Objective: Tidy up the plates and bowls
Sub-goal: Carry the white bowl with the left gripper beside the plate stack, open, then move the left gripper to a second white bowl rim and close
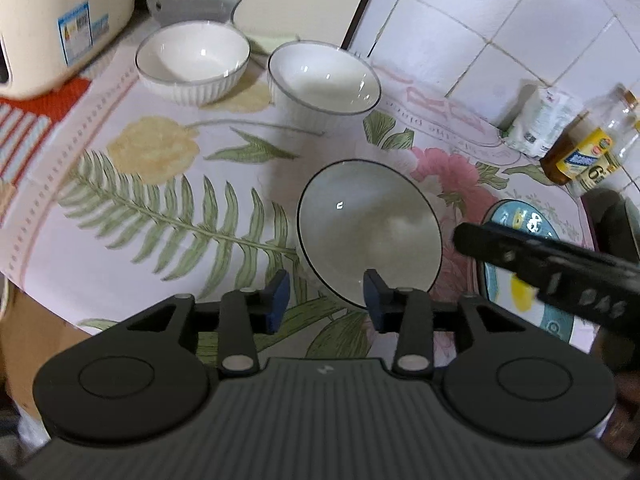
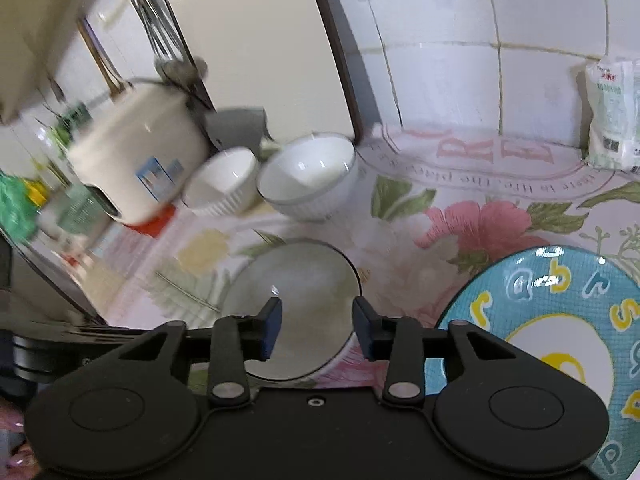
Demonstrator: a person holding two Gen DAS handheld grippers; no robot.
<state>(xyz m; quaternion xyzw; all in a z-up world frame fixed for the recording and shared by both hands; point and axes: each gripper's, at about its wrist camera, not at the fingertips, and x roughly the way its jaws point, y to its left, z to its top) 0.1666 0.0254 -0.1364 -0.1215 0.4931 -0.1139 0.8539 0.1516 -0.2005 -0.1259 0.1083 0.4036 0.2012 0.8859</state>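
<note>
While both tools gape | near bowl empty | far bowls empty

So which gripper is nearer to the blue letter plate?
Right. The right gripper hangs open just beside the blue letter plate, over the dark-rimmed bowl. The left gripper is open on that bowl's far side, away from the plate.

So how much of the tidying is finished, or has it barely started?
Barely started, it seems. Nothing is stacked: two ribbed white bowls sit side by side at the back, a smooth black-rimmed white bowl stands alone, and the turquoise letter-patterned plate lies apart. In hand: nothing; the left claw and right claw are open near the smooth bowl. All the gathering remains.
</note>
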